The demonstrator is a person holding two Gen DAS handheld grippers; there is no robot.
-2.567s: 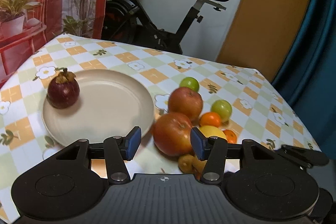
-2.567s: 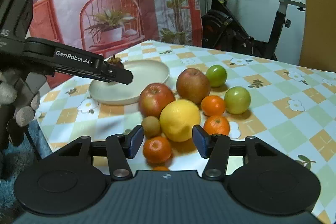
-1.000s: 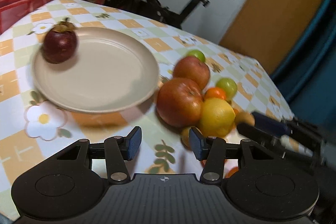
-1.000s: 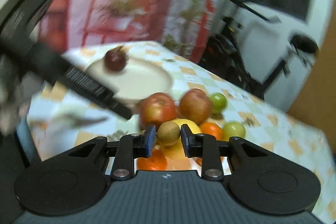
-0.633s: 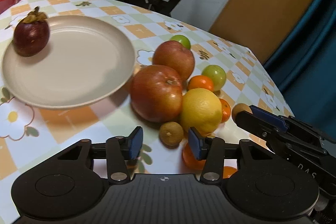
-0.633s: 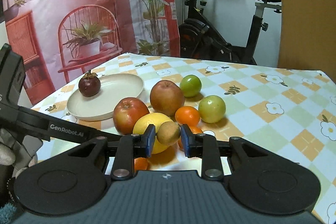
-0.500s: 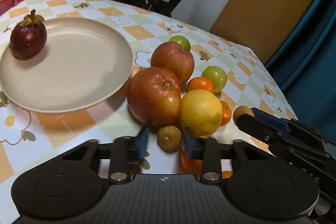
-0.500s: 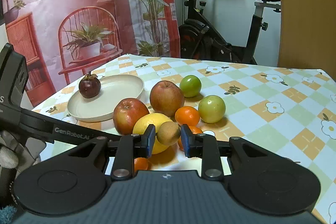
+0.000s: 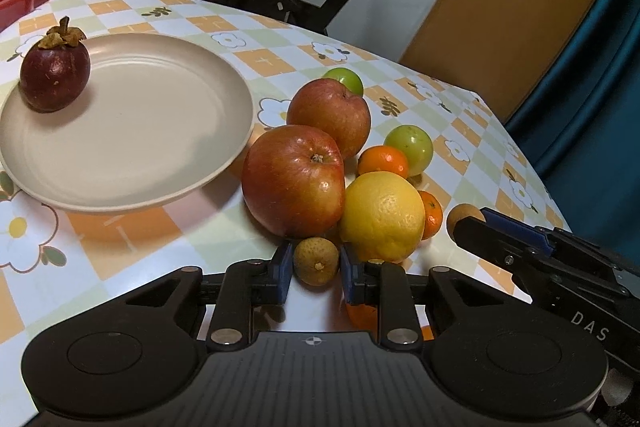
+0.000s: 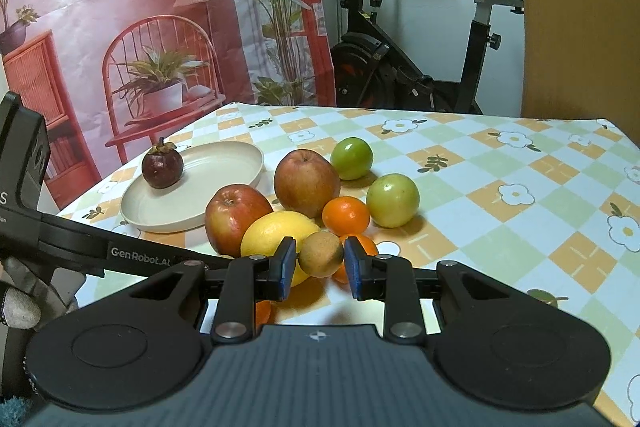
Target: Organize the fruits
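A pile of fruit lies on the checked tablecloth: two red apples (image 9: pixel 294 181) (image 9: pixel 329 117), a yellow lemon (image 9: pixel 382 215), small oranges (image 9: pixel 383 161), two green fruits (image 9: pixel 410 145). My left gripper (image 9: pixel 316 269) is shut on a small brown round fruit (image 9: pixel 316 261) at the near edge of the pile, on the table. My right gripper (image 10: pixel 320 265) is shut on another small brown fruit (image 10: pixel 321 253), held above the pile; it also shows in the left wrist view as the brown fruit (image 9: pixel 464 217). A beige plate (image 9: pixel 152 131) to the left carries a dark purple mangosteen (image 9: pixel 55 75).
The table (image 10: pixel 520 187) has bare cloth on its right half. An exercise bike (image 10: pixel 400 67) stands behind the far edge, beside a printed backdrop with a red chair. A gloved hand (image 10: pixel 18 307) holds the left gripper's body at the left of the right wrist view.
My left gripper moved in toward the pile and closed on the small brown fruit at its near edge. My right gripper, holding its brown fruit, rolled level and has since stayed still.
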